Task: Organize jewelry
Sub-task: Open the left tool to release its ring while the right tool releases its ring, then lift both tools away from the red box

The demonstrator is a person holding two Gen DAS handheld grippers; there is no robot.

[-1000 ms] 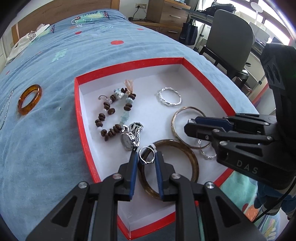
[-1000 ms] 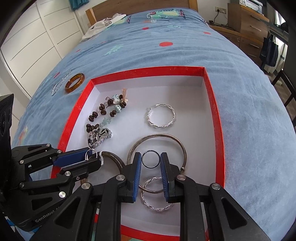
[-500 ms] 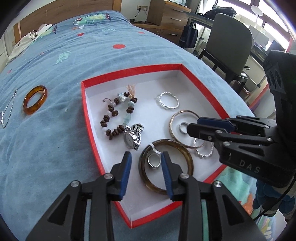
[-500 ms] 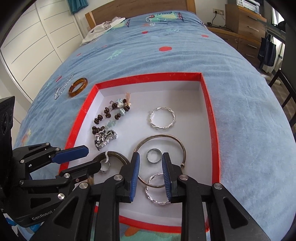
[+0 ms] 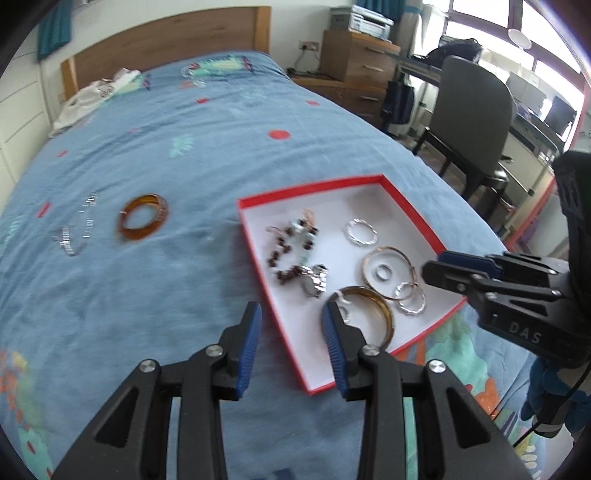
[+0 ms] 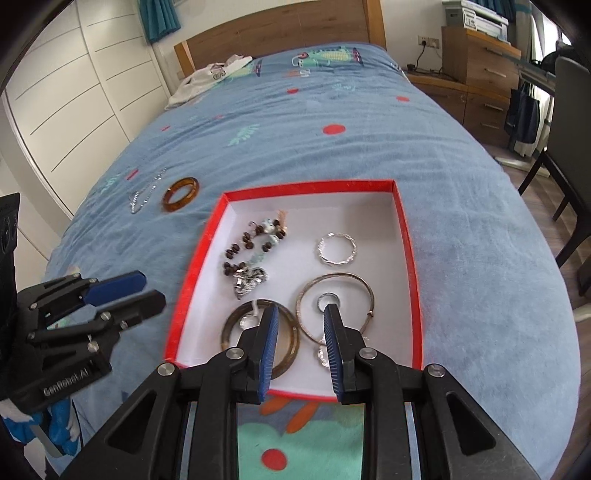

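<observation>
Red-rimmed box (image 6: 404,236), white inside, lies flat on a blue bedspread (image 6: 332,155), its long axis running from the near edge of the bed toward the wooden headboard (image 6: 280,26). All jewelry in it lies flat.

Left gripper (image 5: 291,323): tilted steeply down, above the box's left rim. Jaws moderately wide and opening; nothing between the blue pads, only bedspread and rim below.

Right gripper (image 6: 301,325): same downward tilt, over the near half of the box. In its own view a clear gap shows between the pads, with nothing gripped; in the left view its fingertips look nearly closed. A small silver ring (image 6: 327,300) lies just beyond the tips, inside a thin metal bangle (image 6: 364,288).

Box contents: brown bead bracelet (image 6: 240,254), watch (image 6: 249,280), twisted silver hoop (image 6: 337,248), dark wide bangle (image 5: 384,310) with a second ring inside it.

Outside the box, on the bedspread to its left: amber bangle (image 5: 143,216) and silver chain (image 5: 75,229), well apart from both grippers.

Left view alone shows the office chair (image 5: 469,103) and desk by the window. Right view alone shows the white wardrobe doors (image 6: 74,92).
</observation>
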